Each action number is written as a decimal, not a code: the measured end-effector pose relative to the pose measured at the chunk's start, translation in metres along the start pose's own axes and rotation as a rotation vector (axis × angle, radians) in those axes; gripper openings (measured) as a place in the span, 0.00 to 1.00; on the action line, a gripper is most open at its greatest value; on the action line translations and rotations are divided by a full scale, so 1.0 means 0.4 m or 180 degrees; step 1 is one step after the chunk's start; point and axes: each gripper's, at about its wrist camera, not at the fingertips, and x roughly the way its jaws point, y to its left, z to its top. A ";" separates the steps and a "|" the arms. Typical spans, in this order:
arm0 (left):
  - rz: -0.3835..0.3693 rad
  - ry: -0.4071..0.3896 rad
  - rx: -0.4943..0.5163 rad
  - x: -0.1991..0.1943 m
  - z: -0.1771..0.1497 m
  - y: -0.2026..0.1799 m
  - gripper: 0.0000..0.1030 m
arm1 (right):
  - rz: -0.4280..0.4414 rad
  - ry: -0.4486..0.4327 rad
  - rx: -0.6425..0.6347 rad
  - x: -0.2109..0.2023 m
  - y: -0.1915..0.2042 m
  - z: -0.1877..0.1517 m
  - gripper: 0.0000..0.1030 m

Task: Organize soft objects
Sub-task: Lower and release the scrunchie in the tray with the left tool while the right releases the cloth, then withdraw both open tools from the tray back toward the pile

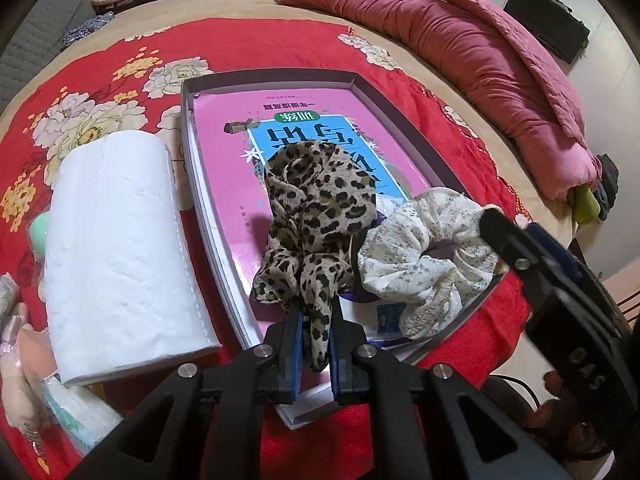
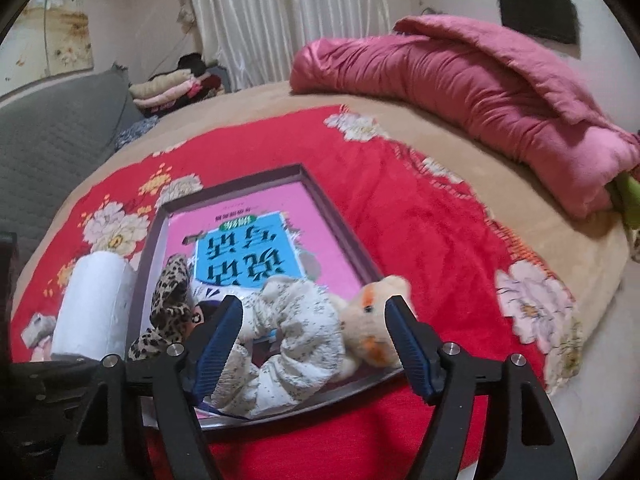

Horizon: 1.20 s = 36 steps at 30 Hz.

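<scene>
A leopard-print scrunchie (image 1: 320, 208) (image 2: 172, 300) lies in a shallow grey box lid (image 1: 272, 80) (image 2: 240, 184) on a pink book (image 1: 224, 152). My left gripper (image 1: 316, 320) is shut on its near tail. A white flowered scrunchie (image 1: 424, 256) (image 2: 296, 332) sits beside it at the lid's near corner. A small cream plush toy (image 2: 372, 320) with orange marks rests against it. My right gripper (image 2: 314, 304) stands open just above them, pads touching nothing. One of its fingers (image 1: 504, 228) shows in the left wrist view.
A white paper roll (image 1: 120, 248) (image 2: 96, 304) lies left of the lid on the red flowered blanket (image 2: 420, 220). Small soft items (image 1: 24, 340) sit at the near left. A rolled pink quilt (image 1: 460, 48) (image 2: 460, 80) lies far right; folded clothes (image 2: 172, 84) stack at the back.
</scene>
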 end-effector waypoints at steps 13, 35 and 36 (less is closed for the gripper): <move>-0.0273 -0.0012 -0.0011 -0.018 0.002 -0.022 0.43 | 0.0041 0.0081 -0.0018 -0.006 0.000 -0.009 0.74; -0.0247 -0.0335 0.0071 -0.115 0.010 -0.033 0.63 | 0.0058 0.0029 0.0472 -0.011 -0.076 -0.009 0.74; -0.0238 -0.0347 0.0087 -0.119 0.011 -0.035 0.63 | 0.0060 0.0030 0.0473 -0.011 -0.078 -0.008 0.74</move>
